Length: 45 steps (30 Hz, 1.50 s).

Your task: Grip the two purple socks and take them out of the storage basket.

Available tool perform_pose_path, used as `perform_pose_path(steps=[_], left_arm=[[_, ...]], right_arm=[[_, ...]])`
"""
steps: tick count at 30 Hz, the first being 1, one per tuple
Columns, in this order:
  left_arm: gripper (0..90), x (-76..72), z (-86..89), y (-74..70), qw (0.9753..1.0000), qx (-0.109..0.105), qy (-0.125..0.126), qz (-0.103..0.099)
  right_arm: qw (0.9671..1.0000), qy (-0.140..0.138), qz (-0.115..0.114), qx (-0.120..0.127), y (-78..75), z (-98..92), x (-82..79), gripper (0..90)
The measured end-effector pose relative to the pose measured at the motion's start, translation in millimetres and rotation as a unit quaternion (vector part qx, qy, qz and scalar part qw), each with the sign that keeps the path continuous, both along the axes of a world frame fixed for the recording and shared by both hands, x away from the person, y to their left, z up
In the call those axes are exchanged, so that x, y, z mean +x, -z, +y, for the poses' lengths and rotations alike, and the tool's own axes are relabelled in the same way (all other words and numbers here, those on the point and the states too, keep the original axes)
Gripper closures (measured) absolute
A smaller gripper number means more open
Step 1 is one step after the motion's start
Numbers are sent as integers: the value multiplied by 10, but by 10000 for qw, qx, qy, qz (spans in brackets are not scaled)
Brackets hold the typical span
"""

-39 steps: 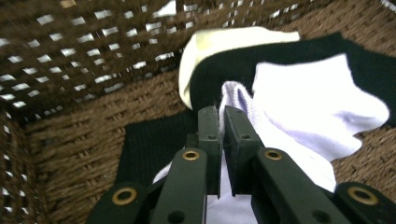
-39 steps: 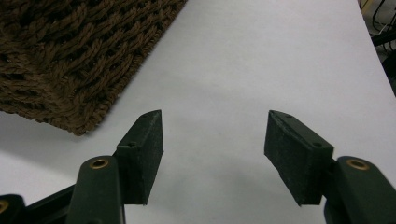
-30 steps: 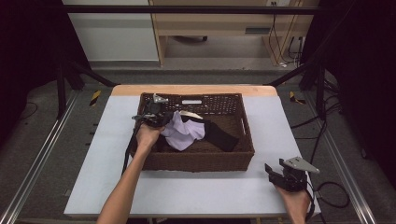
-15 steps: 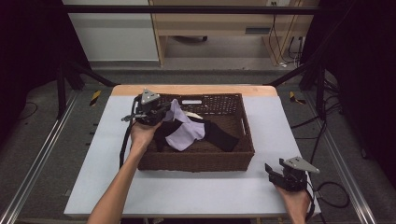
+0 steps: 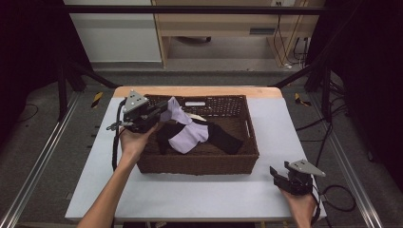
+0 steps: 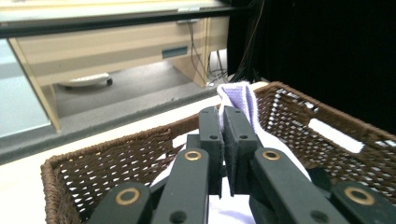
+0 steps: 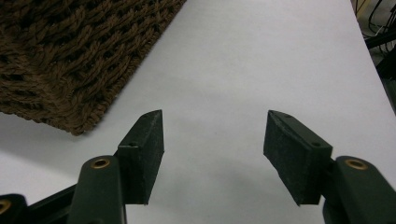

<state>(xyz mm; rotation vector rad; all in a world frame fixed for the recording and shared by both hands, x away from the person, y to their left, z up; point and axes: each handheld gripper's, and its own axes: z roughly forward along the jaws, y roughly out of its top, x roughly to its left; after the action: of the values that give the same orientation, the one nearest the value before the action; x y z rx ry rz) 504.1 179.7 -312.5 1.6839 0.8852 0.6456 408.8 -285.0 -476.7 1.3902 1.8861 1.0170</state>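
A brown wicker basket (image 5: 247, 156) stands in the middle of the white table. Inside it lie a lavender sock (image 5: 187, 137) and a black sock (image 5: 223, 137). My left gripper (image 5: 164, 108) is over the basket's left end, shut on the lavender sock, whose upper end is lifted while the rest trails down into the basket. In the left gripper view the pale purple cloth (image 6: 238, 95) sticks up between the closed jaws. My right gripper (image 5: 280, 175) rests near the table's front right corner, open with nothing between its jaws (image 7: 212, 154).
The basket's corner (image 7: 60, 70) lies left of the right gripper. A white label (image 5: 195, 103) is on the basket's far wall. A wooden cabinet (image 5: 223, 33) stands beyond the table, with black frame posts and cables on both sides.
My left gripper has moved left and up from the basket's middle to its left end, pulling the lavender sock's end with it. The right gripper has stayed put.
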Motion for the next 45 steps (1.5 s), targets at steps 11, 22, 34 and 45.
perform_pose_path(steps=[11,22,34,45], left_arm=[[856,-455,113,-226,9990,-252,275,-261],[856,-846,174,-349,9967,-293,593,-461],[857,-1201,163,-256,9933,-337,993,-484],[856,-1420,171,57,9927,-287,1162,-169]], right_arm=[[10000,18,9,16,-4,0,-7,381],[10000,26,21,8,-6,4,-13,381],[10000,-7,-3,-19,-3,11,-11,381],[10000,-6,7,-25,-1,16,-19,381]])
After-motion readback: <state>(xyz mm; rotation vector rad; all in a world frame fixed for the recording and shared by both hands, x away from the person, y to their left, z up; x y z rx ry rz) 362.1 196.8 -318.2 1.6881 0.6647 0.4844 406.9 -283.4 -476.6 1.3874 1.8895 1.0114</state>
